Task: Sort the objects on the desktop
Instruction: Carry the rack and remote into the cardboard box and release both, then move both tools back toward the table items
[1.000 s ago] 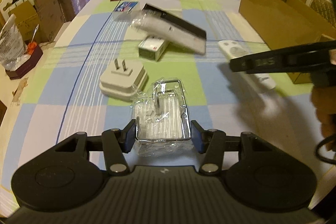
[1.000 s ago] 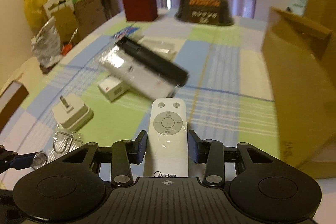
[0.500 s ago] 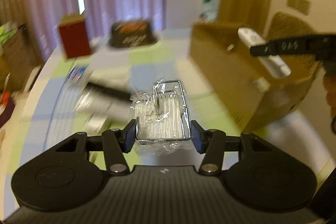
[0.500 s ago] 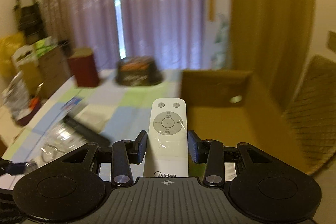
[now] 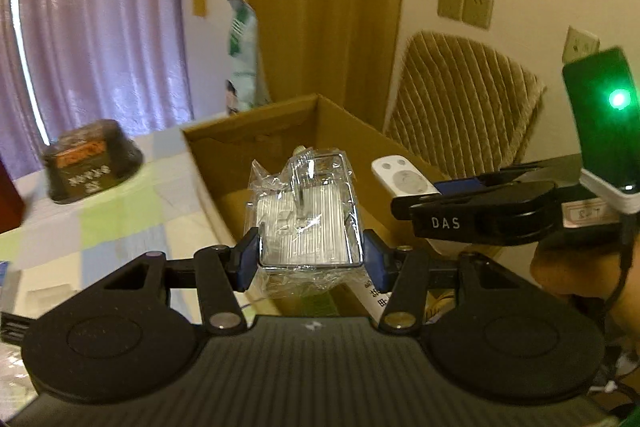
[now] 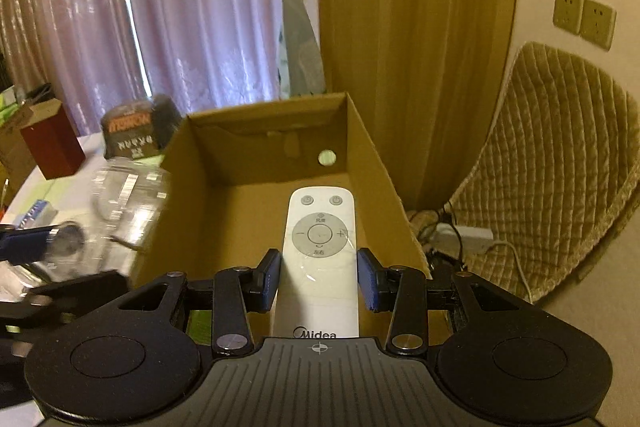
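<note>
Remote and wrapped rack held over the box, ready to drop

Left tool (image 5: 311,259) is clamped on the plastic-wrapped wire rack (image 5: 308,211), held above the near-left part of the open cardboard box (image 5: 256,143). Right tool (image 6: 319,277) grips the white remote (image 6: 320,251) by its long sides, button end pointing into the box.

Judgement: both should go lower inside the walls before letting go, rack first or well apart from the remote so they don't collide; loose wrap may snag a pad, so open wide.

Box floor looks bare brown cardboard with a round hole in the far wall; near corners are hidden. Tabletop (image 5: 120,211) to the left carries a dark tub (image 5: 92,159).
</note>
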`<state>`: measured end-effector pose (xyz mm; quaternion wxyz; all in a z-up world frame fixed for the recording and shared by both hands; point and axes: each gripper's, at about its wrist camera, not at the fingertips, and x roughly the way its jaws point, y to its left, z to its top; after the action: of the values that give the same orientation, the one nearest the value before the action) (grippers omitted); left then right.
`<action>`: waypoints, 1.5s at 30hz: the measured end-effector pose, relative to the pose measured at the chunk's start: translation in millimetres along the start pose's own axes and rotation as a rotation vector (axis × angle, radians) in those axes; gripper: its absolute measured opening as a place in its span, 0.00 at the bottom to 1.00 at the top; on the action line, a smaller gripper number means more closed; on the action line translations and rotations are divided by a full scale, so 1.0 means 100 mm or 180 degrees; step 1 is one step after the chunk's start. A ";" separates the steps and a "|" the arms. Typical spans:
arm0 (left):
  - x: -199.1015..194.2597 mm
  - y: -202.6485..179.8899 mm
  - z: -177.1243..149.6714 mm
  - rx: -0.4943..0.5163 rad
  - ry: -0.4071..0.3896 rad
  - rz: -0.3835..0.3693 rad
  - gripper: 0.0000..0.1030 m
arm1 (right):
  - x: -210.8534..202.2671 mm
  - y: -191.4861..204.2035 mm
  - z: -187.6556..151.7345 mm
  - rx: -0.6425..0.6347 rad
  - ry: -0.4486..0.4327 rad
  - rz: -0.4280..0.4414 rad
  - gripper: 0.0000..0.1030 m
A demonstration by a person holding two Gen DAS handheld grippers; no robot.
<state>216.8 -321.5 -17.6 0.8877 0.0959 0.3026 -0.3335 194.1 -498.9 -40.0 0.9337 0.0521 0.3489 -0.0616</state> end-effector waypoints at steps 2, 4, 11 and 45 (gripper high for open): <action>0.11 -0.04 -0.04 0.0033 0.0059 -0.0022 0.47 | 0.04 -0.04 -0.04 -0.0011 0.0038 0.0020 0.39; 0.19 -0.08 -0.06 0.0081 0.0106 -0.0021 0.47 | 0.10 -0.06 -0.07 -0.0010 0.0074 0.0034 0.39; 0.38 -0.17 -0.09 0.0202 0.0176 -0.0027 0.47 | 0.23 -0.13 -0.18 0.0002 0.0133 0.0048 0.39; -0.27 0.28 -0.34 -0.0086 0.0082 0.0274 0.46 | 0.06 0.25 -0.09 -0.0310 -0.0068 0.0165 0.40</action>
<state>202.9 -272.8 -29.0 0.8985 0.1010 0.3141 -0.2896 196.4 -472.9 -49.0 0.9401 0.0150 0.3400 -0.0209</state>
